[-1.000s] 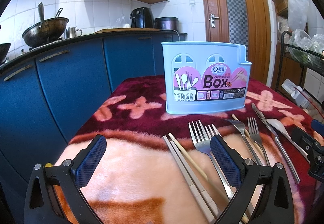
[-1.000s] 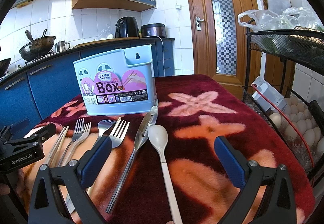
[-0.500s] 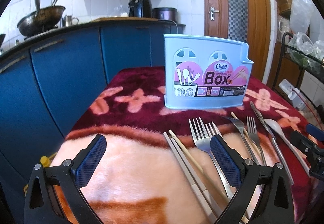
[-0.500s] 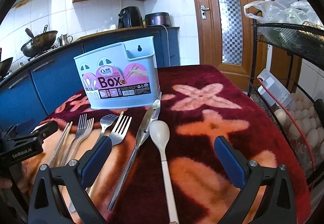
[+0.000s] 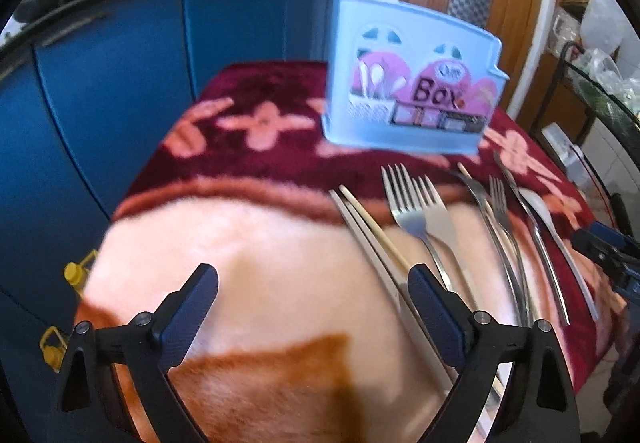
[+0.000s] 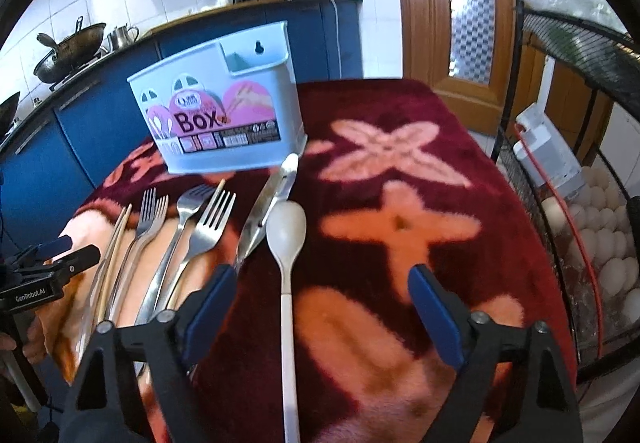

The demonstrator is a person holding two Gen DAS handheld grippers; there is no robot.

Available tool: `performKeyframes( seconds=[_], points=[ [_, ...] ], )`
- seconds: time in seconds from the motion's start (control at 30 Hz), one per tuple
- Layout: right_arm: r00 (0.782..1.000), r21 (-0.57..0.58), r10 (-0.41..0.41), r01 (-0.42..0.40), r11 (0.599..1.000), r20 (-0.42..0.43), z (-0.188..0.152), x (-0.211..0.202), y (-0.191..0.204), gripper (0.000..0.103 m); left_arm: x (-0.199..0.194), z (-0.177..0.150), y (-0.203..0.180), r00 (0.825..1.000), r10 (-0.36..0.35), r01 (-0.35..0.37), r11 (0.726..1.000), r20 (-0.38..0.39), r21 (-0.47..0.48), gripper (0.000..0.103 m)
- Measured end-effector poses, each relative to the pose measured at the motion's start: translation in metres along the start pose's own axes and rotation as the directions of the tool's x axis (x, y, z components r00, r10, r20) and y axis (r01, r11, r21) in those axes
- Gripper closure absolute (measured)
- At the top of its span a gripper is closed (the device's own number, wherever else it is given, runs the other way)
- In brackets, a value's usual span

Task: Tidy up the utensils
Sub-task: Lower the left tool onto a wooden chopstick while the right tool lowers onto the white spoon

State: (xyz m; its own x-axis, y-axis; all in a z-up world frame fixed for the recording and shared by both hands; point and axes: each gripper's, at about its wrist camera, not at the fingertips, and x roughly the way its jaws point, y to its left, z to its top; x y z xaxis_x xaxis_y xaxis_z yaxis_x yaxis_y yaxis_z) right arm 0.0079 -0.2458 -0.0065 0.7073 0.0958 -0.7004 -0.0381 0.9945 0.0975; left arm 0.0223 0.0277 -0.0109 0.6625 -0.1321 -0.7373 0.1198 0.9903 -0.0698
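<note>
A light-blue utensil box (image 5: 408,91) (image 6: 224,115) with a pink "Box" label stands upright on the red flowered blanket. In front of it lie chopsticks (image 5: 372,239) (image 6: 114,243), several steel forks (image 5: 416,203) (image 6: 208,227), a steel knife (image 6: 264,211) and a white spoon (image 6: 286,239). My left gripper (image 5: 312,303) hovers over bare pale blanket left of the chopsticks, its jaws closing on nothing. My right gripper (image 6: 322,303) hangs above the white spoon's handle, which lies between its fingers untouched, its jaws closing.
Blue kitchen cabinets (image 5: 120,83) run along the left. A wire rack with eggs (image 6: 600,243) stands right of the table. A wooden door (image 6: 460,3) is behind. The other gripper (image 6: 40,275) shows at the left edge of the right wrist view.
Both views have tipped downward onto the table and the utensils sit higher in frame. Both grippers' fingers have drawn a little closer together.
</note>
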Motion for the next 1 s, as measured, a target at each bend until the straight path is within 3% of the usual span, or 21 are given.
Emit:
performKeyframes(
  seconds=[0.33,0.53,0.67,0.87,0.93,1.0],
  points=[
    [0.995,-0.060,-0.012,0.006,0.998,-0.099,-0.001,0.014,0.001,0.038,-0.004,-0.002,-0.011,0.997,0.061,-0.057,0.995,-0.050,0.084,0.012],
    [0.989,-0.103,-0.038,0.023,0.994,-0.146,0.001,0.019,0.004,0.038,-0.003,-0.002,-0.007,0.995,0.049,-0.042,0.996,-0.089,0.078,0.012],
    [0.980,-0.118,-0.044,0.022,0.993,-0.192,0.007,0.024,0.005,0.038,0.009,-0.001,-0.006,0.984,-0.014,0.021,0.999,-0.176,0.041,0.012],
    [0.962,-0.142,-0.053,0.016,0.990,-0.266,0.016,0.030,0.007,0.037,0.017,0.003,-0.016,0.983,0.019,0.002,0.994,-0.184,0.113,0.012],
    [0.954,-0.155,-0.061,0.015,0.988,-0.292,0.021,0.032,0.009,0.039,0.020,0.007,-0.015,0.981,0.007,0.015,0.994,-0.196,0.110,0.014],
    [0.949,-0.184,-0.068,0.011,0.983,-0.307,0.025,0.032,0.014,0.049,0.020,0.010,-0.014,0.979,-0.004,0.028,0.993,-0.203,0.117,0.019]
  ],
)
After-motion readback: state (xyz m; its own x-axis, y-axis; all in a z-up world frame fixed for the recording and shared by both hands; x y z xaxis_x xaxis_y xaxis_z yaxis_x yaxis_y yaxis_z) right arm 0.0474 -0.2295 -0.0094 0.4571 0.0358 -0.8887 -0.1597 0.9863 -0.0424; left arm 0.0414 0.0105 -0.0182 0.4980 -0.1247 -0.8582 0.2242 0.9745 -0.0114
